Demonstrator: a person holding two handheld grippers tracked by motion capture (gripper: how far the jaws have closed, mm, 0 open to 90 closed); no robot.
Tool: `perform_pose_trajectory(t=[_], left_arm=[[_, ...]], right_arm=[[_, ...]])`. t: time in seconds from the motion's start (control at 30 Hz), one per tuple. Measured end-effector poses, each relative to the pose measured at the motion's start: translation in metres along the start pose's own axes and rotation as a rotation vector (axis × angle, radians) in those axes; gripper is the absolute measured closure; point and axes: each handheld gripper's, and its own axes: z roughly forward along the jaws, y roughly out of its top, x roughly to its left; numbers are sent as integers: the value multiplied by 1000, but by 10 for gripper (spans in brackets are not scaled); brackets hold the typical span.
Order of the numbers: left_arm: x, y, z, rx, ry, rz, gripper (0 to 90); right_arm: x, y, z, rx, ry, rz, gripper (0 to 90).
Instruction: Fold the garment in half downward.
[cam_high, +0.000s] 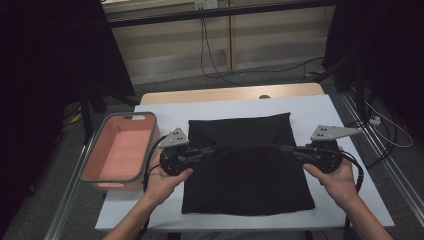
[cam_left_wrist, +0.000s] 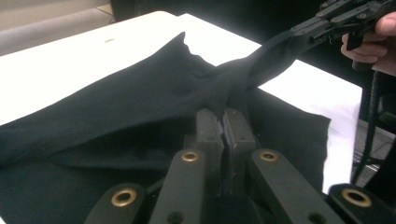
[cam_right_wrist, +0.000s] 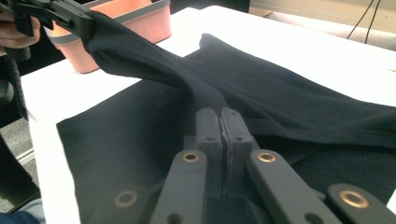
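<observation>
Right gripper (cam_right_wrist: 223, 114) pinches the black cloth (cam_right_wrist: 289, 93) tight, jaws closed; a raised band of it runs off to the left gripper (cam_right_wrist: 74, 18) beside the pink basket (cam_right_wrist: 140, 21).

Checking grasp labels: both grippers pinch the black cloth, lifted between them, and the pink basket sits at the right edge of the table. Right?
One slip: the pink basket sits at the left edge of the table, beside the left gripper, as the high view shows. The rest holds: left gripper and right gripper both pinch the black cloth, lifted between them.
</observation>
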Motion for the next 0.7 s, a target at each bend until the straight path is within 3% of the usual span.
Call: perform_pose_trajectory(t=[0.27,0.7], left_arm=[[-12,-18,-4,45,-23,0,870],[-12,-53,4,141,-44,-30,871]], right_arm=[[16,-15,-8,20,22,0,877],[19,-46,-11,64,32,44,878]])
